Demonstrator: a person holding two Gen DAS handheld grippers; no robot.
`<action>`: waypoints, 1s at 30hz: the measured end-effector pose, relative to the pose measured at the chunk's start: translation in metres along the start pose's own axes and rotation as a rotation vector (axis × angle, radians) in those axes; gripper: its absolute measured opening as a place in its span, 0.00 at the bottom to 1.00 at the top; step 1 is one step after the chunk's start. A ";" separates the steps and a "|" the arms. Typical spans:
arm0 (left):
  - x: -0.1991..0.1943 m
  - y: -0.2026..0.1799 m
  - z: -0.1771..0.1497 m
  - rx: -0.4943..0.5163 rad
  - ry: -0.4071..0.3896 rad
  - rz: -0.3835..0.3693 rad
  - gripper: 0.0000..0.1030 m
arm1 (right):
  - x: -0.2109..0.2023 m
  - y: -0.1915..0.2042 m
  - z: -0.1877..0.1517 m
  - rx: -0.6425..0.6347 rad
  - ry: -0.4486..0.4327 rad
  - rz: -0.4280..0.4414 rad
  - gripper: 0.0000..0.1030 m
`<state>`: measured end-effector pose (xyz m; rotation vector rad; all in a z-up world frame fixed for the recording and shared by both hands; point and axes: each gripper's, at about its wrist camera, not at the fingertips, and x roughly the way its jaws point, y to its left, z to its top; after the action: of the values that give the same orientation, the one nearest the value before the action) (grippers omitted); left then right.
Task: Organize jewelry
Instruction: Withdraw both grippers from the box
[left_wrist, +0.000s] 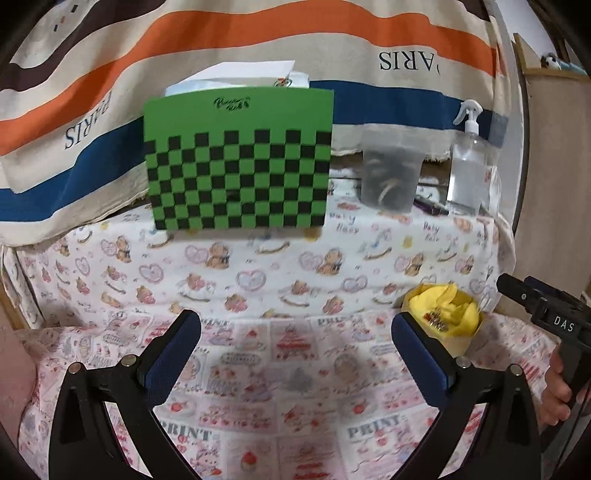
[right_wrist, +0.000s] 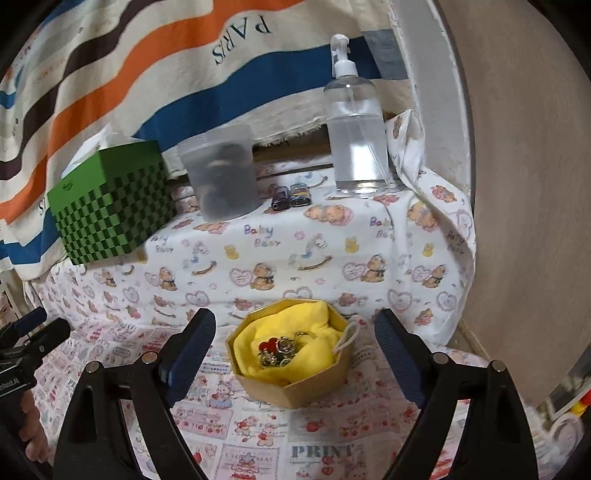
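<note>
Both tongs released, nothing gripped. Jewelry (right_wrist: 277, 350) heaped on yellow cloth (right_wrist: 288, 332) inside octagonal box (right_wrist: 295, 387), between right tongs (right_wrist: 295, 354). Left tongs (left_wrist: 295, 343) over bare tabletop (left_wrist: 295, 387). Advised: descend centred, pinch 1 piece only, avoid snagging cloth.

**Backdrop and surroundings**

The counter (right_wrist: 314, 258) is covered by a white cloth printed with bears and hearts; nearer the cameras a second cloth with pink "PRINT" panels (left_wrist: 295, 369) is laid. Behind, a cream fabric (left_wrist: 258, 44) with orange, brown and blue stripes, lettered "PARIS", is hung. A plain beige wall (right_wrist: 517, 184) is seen at right.
</note>
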<state>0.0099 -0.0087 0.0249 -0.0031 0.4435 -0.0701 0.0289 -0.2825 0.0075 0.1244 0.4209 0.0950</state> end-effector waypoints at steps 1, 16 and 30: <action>0.000 0.001 -0.003 -0.004 0.001 -0.001 0.99 | 0.001 0.003 -0.003 -0.014 0.002 -0.003 0.88; 0.009 0.009 -0.024 -0.007 -0.024 -0.010 0.99 | -0.020 0.030 -0.021 -0.141 -0.148 -0.001 1.00; 0.009 0.010 -0.030 0.021 -0.060 0.023 1.00 | -0.014 0.027 -0.025 -0.139 -0.142 -0.036 1.00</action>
<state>0.0055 0.0013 -0.0065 0.0207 0.3823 -0.0515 0.0034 -0.2549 -0.0059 -0.0130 0.2733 0.0794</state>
